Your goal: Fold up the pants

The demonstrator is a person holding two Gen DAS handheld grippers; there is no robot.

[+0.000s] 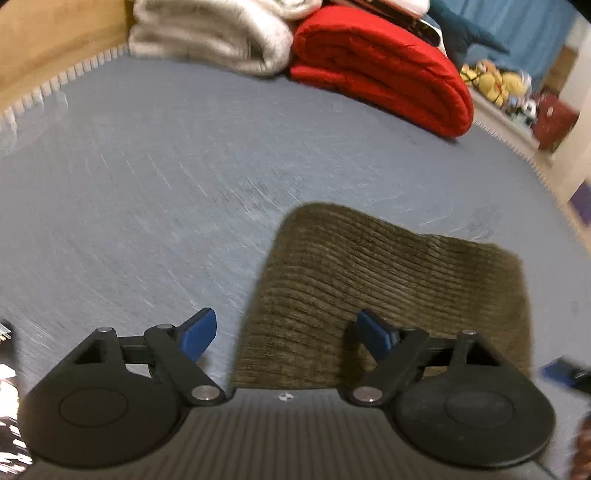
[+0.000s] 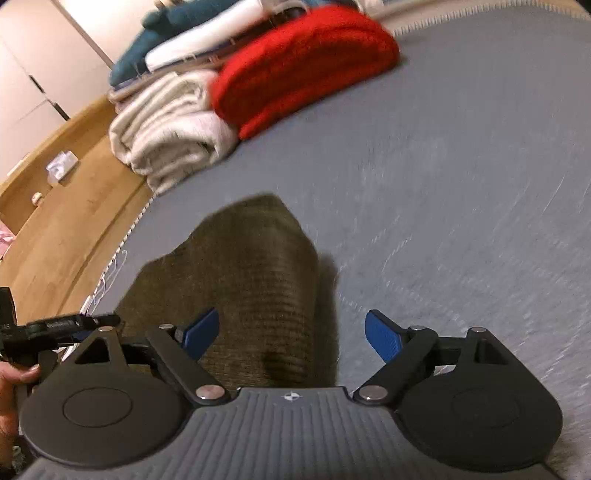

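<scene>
The pants (image 1: 388, 295), olive-brown and ribbed, lie folded into a compact block on the grey bed (image 1: 147, 184). The left tool (image 1: 286, 334) hangs over their near edge with both blue pads wide apart, holding nothing. The right tool (image 2: 291, 334) is also spread wide and empty above the pants. A red blanket (image 1: 384, 70) and a cream blanket (image 1: 210, 37) lie well apart, at the far edge.

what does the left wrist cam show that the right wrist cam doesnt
Only the left wrist view shows yellow plush toys beyond the mat's far edge. Only the right wrist view shows the wooden floor, white cupboard doors and a hand. Both show the folded olive pants on the grey mat, the red blanket and cream blanket.
</scene>
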